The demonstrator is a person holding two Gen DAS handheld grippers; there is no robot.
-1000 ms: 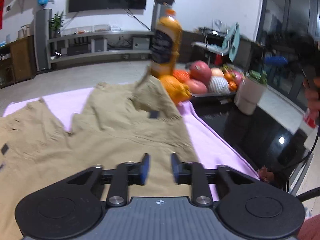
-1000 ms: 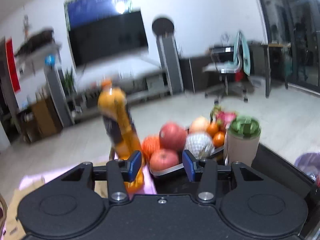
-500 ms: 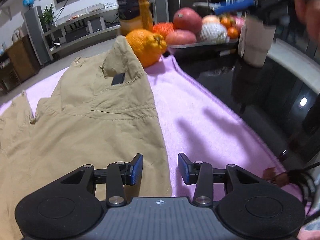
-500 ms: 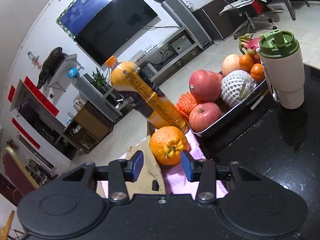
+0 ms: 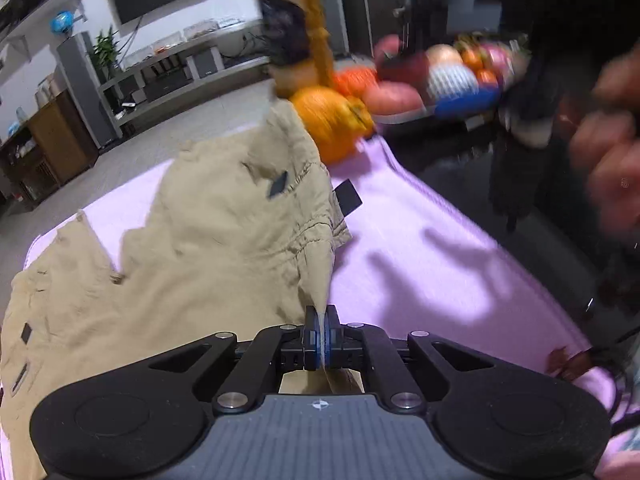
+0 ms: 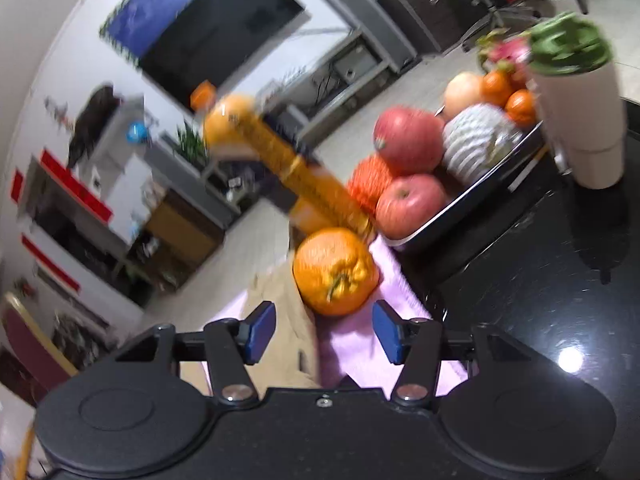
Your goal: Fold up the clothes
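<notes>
Tan shorts point(image 5: 200, 248) lie spread on a pink towel point(image 5: 420, 248). My left gripper point(image 5: 321, 336) is shut on the shorts' near right edge, and the cloth rises in a taut ridge from its pads. In the right wrist view, my right gripper point(image 6: 322, 332) is open above the far corner of the shorts point(image 6: 288, 320) and the towel point(image 6: 352, 344), with nothing between its fingers. That gripper shows only as a dark blur, with a hand point(image 5: 608, 152), at the right of the left wrist view.
A large orange point(image 6: 334, 270) sits on the towel's far corner, just beyond my right gripper. Behind it lean an orange juice bottle point(image 6: 280, 164) and a metal tray of fruit point(image 6: 452, 152). A green-lidded cup point(image 6: 580, 100) stands on the black glossy table point(image 6: 540, 280).
My left gripper has shut on the shorts' edge and lifted it into a ridge. My right gripper has dropped lower and closer to the orange, still open.
</notes>
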